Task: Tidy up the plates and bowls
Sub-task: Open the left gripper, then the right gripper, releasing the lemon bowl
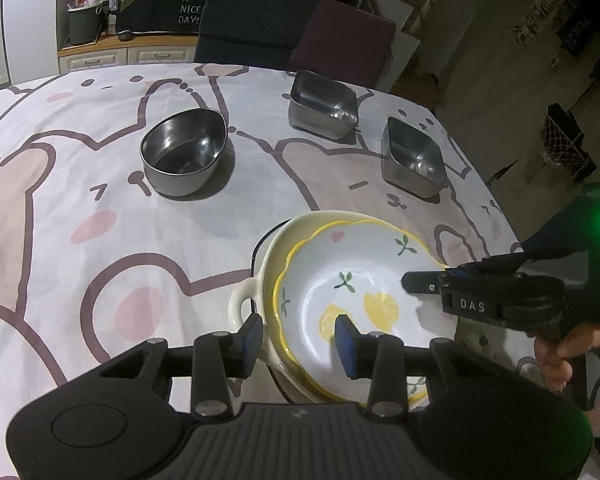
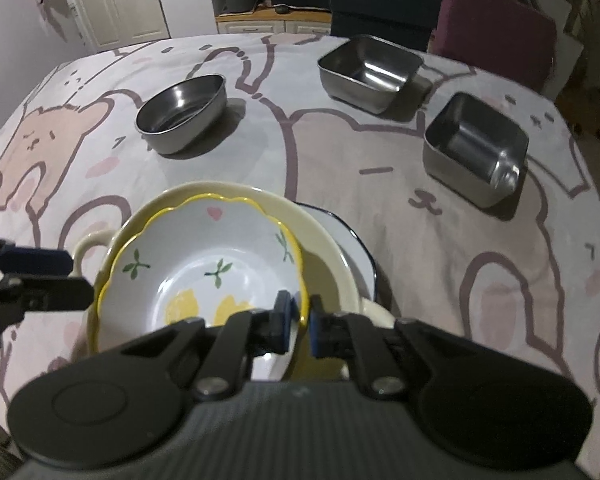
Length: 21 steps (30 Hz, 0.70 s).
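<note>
A white bowl with lemon prints and a wavy yellow rim [image 1: 352, 276] [image 2: 204, 264] lies inside a cream bowl with handles [image 1: 276, 248] [image 2: 324, 240]. Under both is a white plate with a dark blue rim [image 2: 360, 248]. My right gripper [image 2: 300, 320] is shut on the lemon bowl's near rim; in the left wrist view it [image 1: 410, 282] reaches in from the right. My left gripper [image 1: 298, 336] is open. Its blue pads straddle the two bowls' rims at the opposite side without pressing on them. In the right wrist view it [image 2: 78, 278] stands beside the cream handle.
Farther back on the bear-print cloth [image 1: 100, 184] stand a round steel bowl [image 1: 184, 152] [image 2: 180, 112] and two square steel containers [image 1: 324, 104] [image 1: 414, 158]. Chairs [image 1: 256, 20] stand behind the table. Its right edge [image 1: 500, 208] is close to the bowls.
</note>
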Motion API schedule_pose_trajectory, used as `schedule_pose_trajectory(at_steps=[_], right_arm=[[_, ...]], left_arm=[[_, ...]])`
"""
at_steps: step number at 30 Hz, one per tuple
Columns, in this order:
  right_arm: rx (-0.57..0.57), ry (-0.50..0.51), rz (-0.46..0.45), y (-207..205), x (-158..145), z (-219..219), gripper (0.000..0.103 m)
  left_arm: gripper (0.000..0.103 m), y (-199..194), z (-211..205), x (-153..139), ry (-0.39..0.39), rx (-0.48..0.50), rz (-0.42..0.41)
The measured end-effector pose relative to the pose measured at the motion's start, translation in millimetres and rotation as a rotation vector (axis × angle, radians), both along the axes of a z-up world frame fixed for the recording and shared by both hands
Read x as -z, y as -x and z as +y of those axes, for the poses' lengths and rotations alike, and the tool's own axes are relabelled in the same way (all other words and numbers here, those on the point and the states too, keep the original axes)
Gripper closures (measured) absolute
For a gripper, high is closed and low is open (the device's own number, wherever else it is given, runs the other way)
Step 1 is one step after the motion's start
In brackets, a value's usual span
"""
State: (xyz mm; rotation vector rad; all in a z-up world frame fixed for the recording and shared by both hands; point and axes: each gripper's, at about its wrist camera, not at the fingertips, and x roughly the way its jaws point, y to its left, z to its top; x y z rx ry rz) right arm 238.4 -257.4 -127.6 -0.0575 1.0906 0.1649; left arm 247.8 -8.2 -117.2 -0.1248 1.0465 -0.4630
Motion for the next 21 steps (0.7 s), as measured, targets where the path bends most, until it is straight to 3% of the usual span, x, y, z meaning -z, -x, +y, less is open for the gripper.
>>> schedule_pose_trajectory(at_steps=[10,21], right_arm=[[0.052,-0.111,0.080,-11.9,15.5,-21.1,0.091],[0.058,-0.133,0.119,-20.5,22.0,-23.7,0.089]], left_arm=[[0.061,-0.5,-1.7,0.5,0.000,0.009,0.002],[0.060,-1.8,-4.1,2.7,-0.012,0.016,0.010]])
